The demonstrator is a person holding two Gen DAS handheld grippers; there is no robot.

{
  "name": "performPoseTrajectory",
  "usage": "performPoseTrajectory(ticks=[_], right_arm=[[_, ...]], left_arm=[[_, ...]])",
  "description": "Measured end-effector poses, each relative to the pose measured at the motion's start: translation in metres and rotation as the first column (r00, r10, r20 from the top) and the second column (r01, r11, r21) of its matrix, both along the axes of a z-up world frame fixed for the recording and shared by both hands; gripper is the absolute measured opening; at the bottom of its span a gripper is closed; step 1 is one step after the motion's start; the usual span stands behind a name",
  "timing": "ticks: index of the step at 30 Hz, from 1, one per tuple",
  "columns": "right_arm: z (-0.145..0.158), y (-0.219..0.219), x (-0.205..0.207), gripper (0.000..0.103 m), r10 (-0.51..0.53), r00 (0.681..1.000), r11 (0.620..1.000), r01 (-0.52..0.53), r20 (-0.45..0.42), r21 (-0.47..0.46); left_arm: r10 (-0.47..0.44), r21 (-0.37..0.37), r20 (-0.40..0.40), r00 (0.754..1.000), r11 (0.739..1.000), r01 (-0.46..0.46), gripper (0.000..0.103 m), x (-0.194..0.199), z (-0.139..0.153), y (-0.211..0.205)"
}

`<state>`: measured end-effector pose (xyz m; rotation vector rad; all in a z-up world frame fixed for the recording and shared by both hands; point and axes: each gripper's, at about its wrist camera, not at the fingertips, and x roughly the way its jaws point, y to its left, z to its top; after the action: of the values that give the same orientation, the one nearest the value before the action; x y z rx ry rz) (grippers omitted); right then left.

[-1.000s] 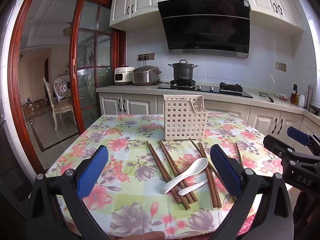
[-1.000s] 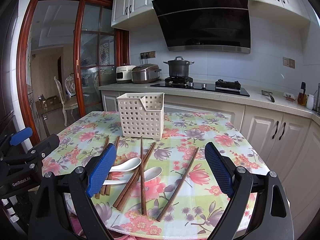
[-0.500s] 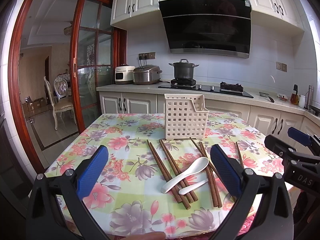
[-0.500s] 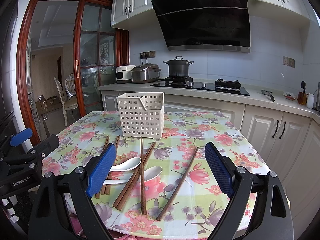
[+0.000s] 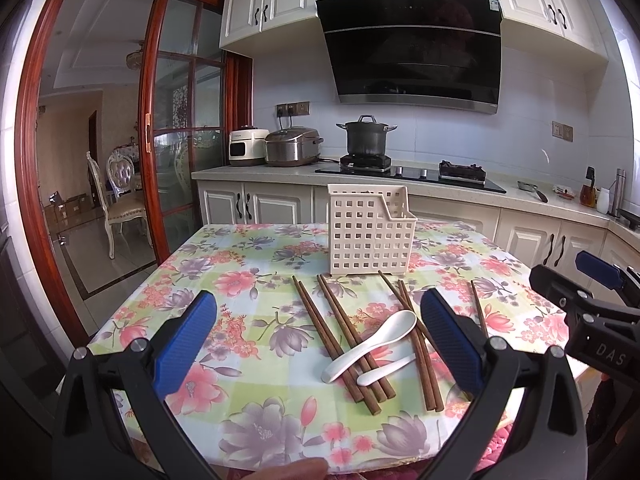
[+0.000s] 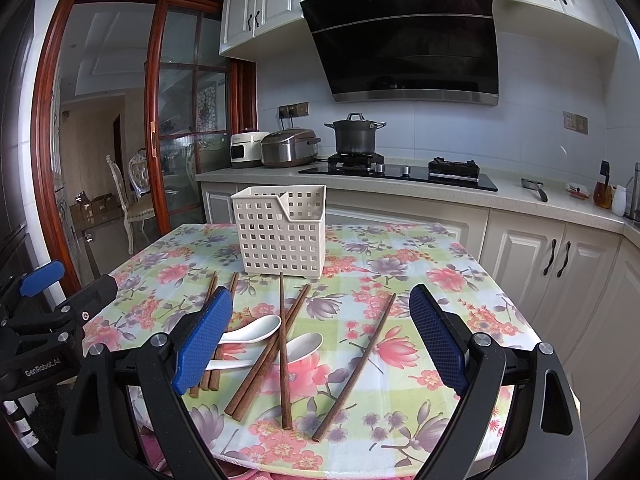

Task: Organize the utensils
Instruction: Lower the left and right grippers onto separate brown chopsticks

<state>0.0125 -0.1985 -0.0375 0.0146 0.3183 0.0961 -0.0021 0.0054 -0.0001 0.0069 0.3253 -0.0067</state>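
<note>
A cream perforated utensil basket (image 5: 370, 234) (image 6: 282, 230) stands upright at the far middle of the floral table (image 5: 240, 292) (image 6: 420, 264). In front of it lie several brown chopsticks (image 5: 332, 328) (image 6: 282, 344) and two white spoons (image 5: 372, 338) (image 6: 252, 328), one spoon (image 6: 304, 346) resting on the sticks. My left gripper (image 5: 318, 344) hangs open above the table's near edge, with nothing between its fingers. Wide open as well, my right gripper (image 6: 318, 340) hovers over the sticks and holds nothing. Each gripper shows at the side of the other's view.
Behind the table runs a kitchen counter (image 5: 460, 192) with a black pot (image 5: 366, 136) on the hob, two cookers (image 5: 292, 146) and bottles at the right. A glass sliding door (image 5: 180, 140) and a chair (image 5: 120, 204) are at the left. A fingertip (image 5: 292, 470) shows at the bottom edge.
</note>
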Motion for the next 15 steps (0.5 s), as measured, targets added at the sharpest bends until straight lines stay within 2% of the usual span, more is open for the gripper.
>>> performPoseTrajectory(ticks=[8, 11, 15], right_arm=[[-0.01, -0.01, 0.01, 0.085, 0.001, 0.999, 0.999, 0.002, -0.05, 0.045], [-0.017, -0.012, 0.023, 0.084, 0.01, 0.995, 0.998, -0.004, -0.103, 0.059], [-0.026, -0.019, 0.043, 0.084, 0.0, 0.984, 0.997, 0.013, -0.18, 0.074]], left_arm=[[0.009, -0.041, -0.026, 1.0, 0.999, -0.01, 0.099, 0.003, -0.003, 0.008], [-0.004, -0.067, -0.065, 0.998, 0.998, -0.001, 0.099, 0.01, -0.009, 0.013], [-0.02, -0.067, -0.149, 0.989, 0.998, 0.01, 0.098, 0.025, -0.022, 0.014]])
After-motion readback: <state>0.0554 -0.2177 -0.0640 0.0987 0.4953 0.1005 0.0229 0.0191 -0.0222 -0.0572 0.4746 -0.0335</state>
